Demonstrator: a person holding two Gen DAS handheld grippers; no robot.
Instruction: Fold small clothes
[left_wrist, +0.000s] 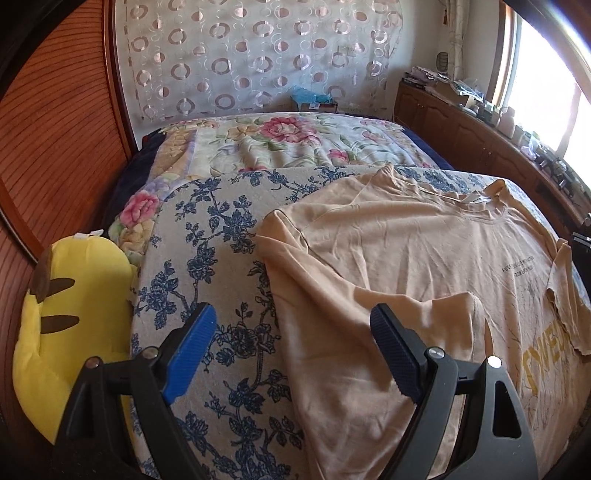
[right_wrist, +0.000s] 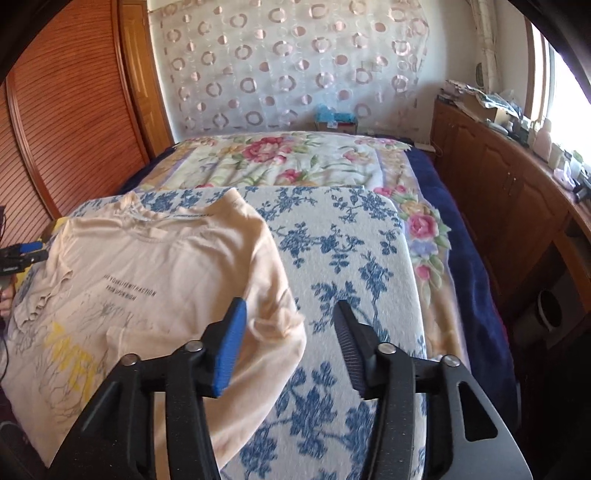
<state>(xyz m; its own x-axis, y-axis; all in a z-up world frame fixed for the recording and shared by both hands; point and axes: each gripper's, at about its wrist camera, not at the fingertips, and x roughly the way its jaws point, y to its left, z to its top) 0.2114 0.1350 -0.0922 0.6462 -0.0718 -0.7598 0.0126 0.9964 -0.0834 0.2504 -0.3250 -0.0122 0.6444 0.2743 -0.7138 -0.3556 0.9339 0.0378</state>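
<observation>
Item: beige T-shirt (left_wrist: 424, 258), printed side up, spread on a blue-floral blanket (left_wrist: 221, 258) over the bed. We found it lying ahead of both tools, collar at the far end, with yellow lettering (right_wrist: 74, 354) near the hem.

Left gripper (left_wrist: 291, 343): jaws stood wide with nothing between them, above the shirt's near edge. One blue pad (left_wrist: 192, 350) hung over bare blanket. The other finger hung over the cloth where a sleeve (left_wrist: 424, 306) lay turned in across the body.

Right gripper (right_wrist: 288, 343): jaws stood partly apart and empty. Its blue pad (right_wrist: 229, 347) sat over the opposite sleeve (right_wrist: 273, 321), which lay bunched just at the shirt's edge. We could not tell whether that pad touched the cloth.

Step in hand, as we judged it: bringing the sides in toward the middle. To do it well, we reckoned each tool should pinch the cloth at the side edge, lift only enough to clear the body, carry the edge straight across, and lay it flat so the sleeve wrinkles did not get trapped under the fold.

Containers: we saw a box (right_wrist: 336, 123) at the far wall beyond the bed, with something blue on top; its contents could not be made out. Beside the left tool lay a yellow plush toy (left_wrist: 74, 325).
</observation>
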